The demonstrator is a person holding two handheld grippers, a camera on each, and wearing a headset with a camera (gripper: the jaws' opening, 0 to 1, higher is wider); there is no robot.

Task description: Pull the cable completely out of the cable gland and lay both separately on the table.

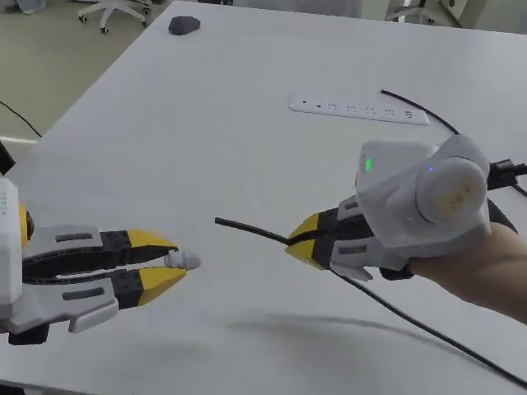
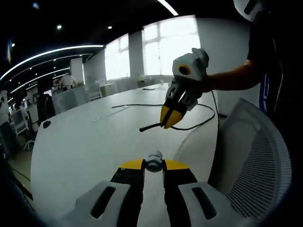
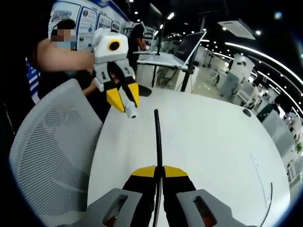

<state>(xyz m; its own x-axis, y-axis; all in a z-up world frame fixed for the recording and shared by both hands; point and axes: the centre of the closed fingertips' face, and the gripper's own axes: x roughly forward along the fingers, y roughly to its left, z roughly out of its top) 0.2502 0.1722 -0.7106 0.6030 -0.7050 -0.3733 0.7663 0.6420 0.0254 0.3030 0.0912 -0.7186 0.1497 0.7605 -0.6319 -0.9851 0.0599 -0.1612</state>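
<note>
My left gripper is shut on a small grey cable gland, held above the table's near left; the gland and left gripper also appear in the right gripper view. My right gripper is shut on a black cable, whose free end sticks out toward the gland with a clear gap between them. The cable trails back from the right gripper across the white table.
A white power strip lies at the back of the table, with a dark mouse farther back left. A grey mesh chair stands at the table's near edge. Office chairs stand on the floor beyond.
</note>
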